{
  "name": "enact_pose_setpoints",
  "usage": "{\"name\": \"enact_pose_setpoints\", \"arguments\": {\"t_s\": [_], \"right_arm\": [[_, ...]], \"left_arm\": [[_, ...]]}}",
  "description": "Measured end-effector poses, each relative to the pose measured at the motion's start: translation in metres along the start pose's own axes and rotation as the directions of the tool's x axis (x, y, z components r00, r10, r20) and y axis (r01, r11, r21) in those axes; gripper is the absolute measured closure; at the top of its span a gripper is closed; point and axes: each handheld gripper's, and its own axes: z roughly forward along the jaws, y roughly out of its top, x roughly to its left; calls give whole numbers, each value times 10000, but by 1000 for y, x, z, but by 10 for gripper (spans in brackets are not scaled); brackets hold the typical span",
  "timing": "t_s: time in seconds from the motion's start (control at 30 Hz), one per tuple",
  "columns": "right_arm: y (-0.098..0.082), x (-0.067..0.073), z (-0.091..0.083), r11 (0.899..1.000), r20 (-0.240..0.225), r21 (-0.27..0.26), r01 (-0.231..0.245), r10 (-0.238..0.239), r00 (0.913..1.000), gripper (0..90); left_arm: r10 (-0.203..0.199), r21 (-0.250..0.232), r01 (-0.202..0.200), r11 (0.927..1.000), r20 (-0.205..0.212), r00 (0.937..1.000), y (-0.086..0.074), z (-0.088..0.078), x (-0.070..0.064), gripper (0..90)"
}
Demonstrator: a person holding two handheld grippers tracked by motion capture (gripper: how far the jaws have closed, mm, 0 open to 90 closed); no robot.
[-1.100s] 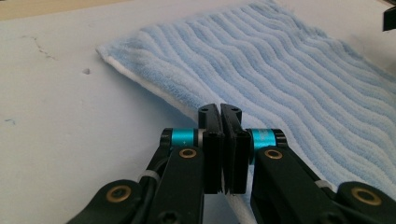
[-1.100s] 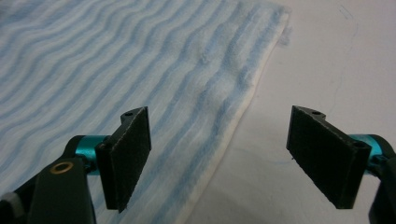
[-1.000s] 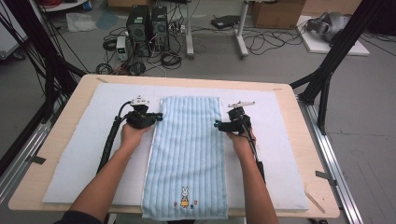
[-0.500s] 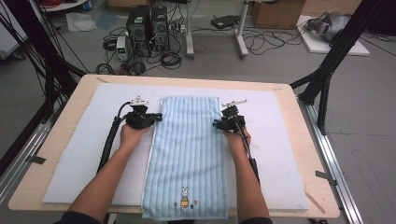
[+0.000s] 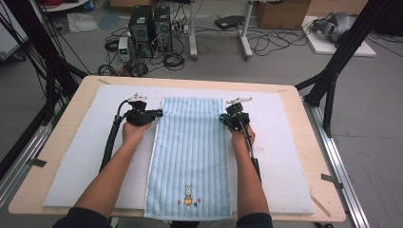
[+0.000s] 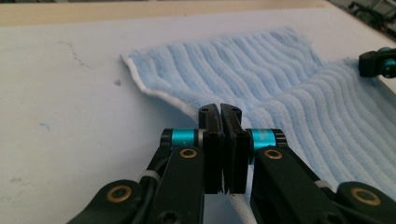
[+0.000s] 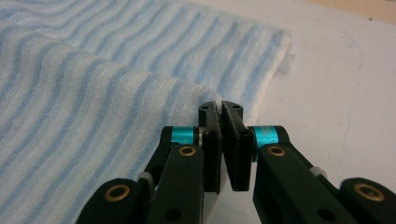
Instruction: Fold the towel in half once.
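A light blue striped towel (image 5: 190, 152) lies lengthwise on the white mat (image 5: 81, 156), with a small bunny motif (image 5: 188, 192) at its near end. My left gripper (image 5: 159, 113) is at the towel's left edge near the far corner. Its jaws (image 6: 220, 109) are shut on the white hem of the towel (image 6: 289, 84). My right gripper (image 5: 221, 118) is at the opposite edge. Its jaws have just been closing and now pinch a raised fold of the towel (image 7: 93, 70), seen in the right gripper view (image 7: 220, 107).
The wooden table (image 5: 59, 142) carries the mat, with bare mat on both sides of the towel. Black frame legs (image 5: 332, 76) stand at the right. Computers and cables (image 5: 152, 28) lie on the floor beyond the far edge.
The right hand has edged slightly inward and away from me, onto the towel's right edge. The left hand and the towel have stayed put.
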Motion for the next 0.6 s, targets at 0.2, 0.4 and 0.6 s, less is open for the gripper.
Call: {"name": "enact_pose_setpoints", "arguments": {"t_s": [0.2, 0.4, 0.6], "right_arm": [[0, 0, -6, 9995, -315, -279, -124, 115, 9994, 862], [2, 0, -22, 9973, -636, -703, -197, 153, 9979, 862], [-7, 5, -37, 9955, -1030, -945, -90, -7, 9947, 862]], "left_arm": [[110, -164, -105, 9998, 320, 9994, 2, -9, 0, 872], [482, -328, -462, 9984, 622, 9969, 8, -21, -5, 872], [806, -397, -777, 9962, 784, 9937, 3, -34, -12, 871]]}}
